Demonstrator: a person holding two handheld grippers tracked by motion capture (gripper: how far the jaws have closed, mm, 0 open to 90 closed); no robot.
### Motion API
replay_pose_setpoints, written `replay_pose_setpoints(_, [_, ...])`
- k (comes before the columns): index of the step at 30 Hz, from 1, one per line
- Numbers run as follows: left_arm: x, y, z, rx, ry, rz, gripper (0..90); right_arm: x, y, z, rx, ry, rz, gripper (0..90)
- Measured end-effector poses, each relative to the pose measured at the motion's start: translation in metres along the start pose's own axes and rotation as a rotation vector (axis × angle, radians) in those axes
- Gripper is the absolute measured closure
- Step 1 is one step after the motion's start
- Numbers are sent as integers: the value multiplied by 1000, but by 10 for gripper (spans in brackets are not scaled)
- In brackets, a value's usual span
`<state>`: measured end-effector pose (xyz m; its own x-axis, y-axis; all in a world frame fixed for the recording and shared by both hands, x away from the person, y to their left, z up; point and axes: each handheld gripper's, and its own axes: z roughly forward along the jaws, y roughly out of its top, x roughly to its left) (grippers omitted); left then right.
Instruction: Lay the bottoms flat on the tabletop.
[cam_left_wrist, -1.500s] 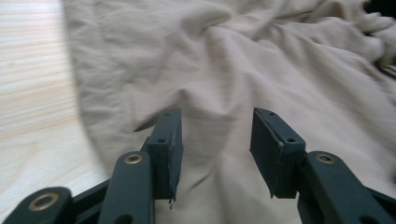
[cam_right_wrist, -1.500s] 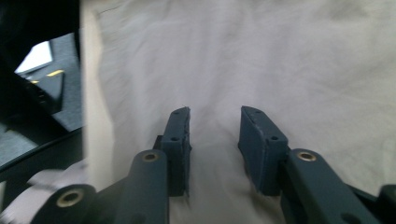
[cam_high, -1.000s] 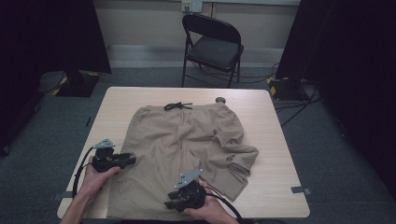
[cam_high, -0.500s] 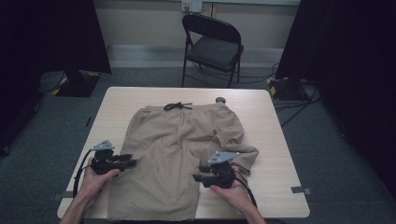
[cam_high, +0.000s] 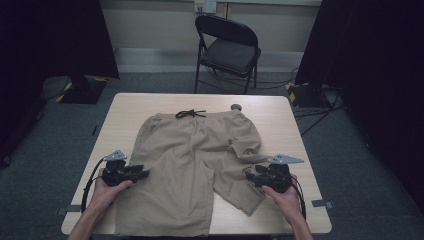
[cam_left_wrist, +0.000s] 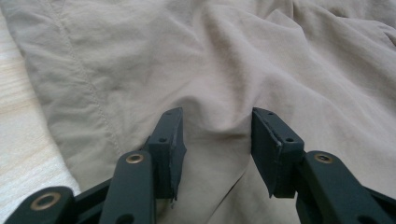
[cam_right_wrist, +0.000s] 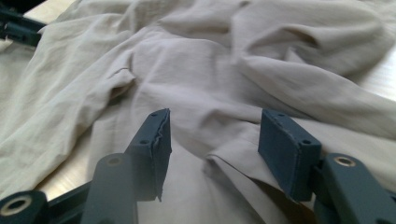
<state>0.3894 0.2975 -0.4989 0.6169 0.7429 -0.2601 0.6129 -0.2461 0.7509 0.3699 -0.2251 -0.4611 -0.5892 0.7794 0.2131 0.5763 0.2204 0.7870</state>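
Tan shorts (cam_high: 195, 150) lie flat on the wooden table (cam_high: 280, 115), waistband and black drawstring (cam_high: 190, 113) at the far side. My left gripper (cam_high: 145, 173) rests at the outer edge of the left leg; in the left gripper view its jaws (cam_left_wrist: 217, 135) stand apart over a slight pucker of the cloth (cam_left_wrist: 140, 60) without pinching it. My right gripper (cam_high: 248, 176) sits at the outer side of the crumpled right leg. Its jaws (cam_right_wrist: 215, 144) have just been opening and stand apart, with a hem fold (cam_right_wrist: 233, 154) lying between them unpressed.
A small dark round object (cam_high: 235, 106) sits on the table by the waistband's right corner. A black folding chair (cam_high: 230, 50) stands beyond the far edge. The left gripper (cam_right_wrist: 18, 28) shows far off in the right gripper view. Bare wood runs along both sides of the shorts.
My right gripper has moved from the near middle of the shorts to the right, and the right leg now lies drawn out towards the near right. The left gripper has stayed put.
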Motion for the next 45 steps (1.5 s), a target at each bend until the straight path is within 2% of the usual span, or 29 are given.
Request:
replay_pose_setpoints(2, [1, -1, 0, -6, -3, -3, 547, 1, -4, 0, 23, 13, -10, 455])
replay_pose_setpoints(4, [1, -1, 0, -10, -10, -8, 546, 11, -8, 0, 49, 63, -50, 506])
replay_pose_setpoints(10, [2, -2, 0, -12, -15, -3, 546, 34, -22, 8, 114, 92, -131, 656])
replay_pose_setpoints(17, [7, -3, -3, -14, -14, -15, 546, 34, -29, 21, 175, 69, -146, 673])
replay_pose_setpoints(21, [9, -4, -6, -17, -6, -26, 541, 39, -34, 19, 165, 92, -146, 681])
replay_pose_setpoints(24, [8, -5, -6, -20, -1, -31, 536, 49, -40, 14, 174, 116, -158, 683])
replay_pose_setpoints(33, [9, -5, -6, -20, -3, -32, 533, 91, -57, 9, 191, 228, -213, 705])
replay_pose_setpoints(37, [9, -5, -6, -21, -7, -33, 534, 101, -56, 12, 211, 258, -234, 708])
replay_pose_setpoints(38, [9, -5, -6, -20, -7, -32, 533, 100, -55, 12, 216, 260, -235, 701])
replay_pose_setpoints(41, [10, -5, -6, -23, -12, -35, 533, 90, -48, 3, 169, 231, -208, 681])
replay_pose_setpoints(45, [11, -5, -6, -25, -15, -42, 533, 61, -31, -26, 44, 133, -129, 680])
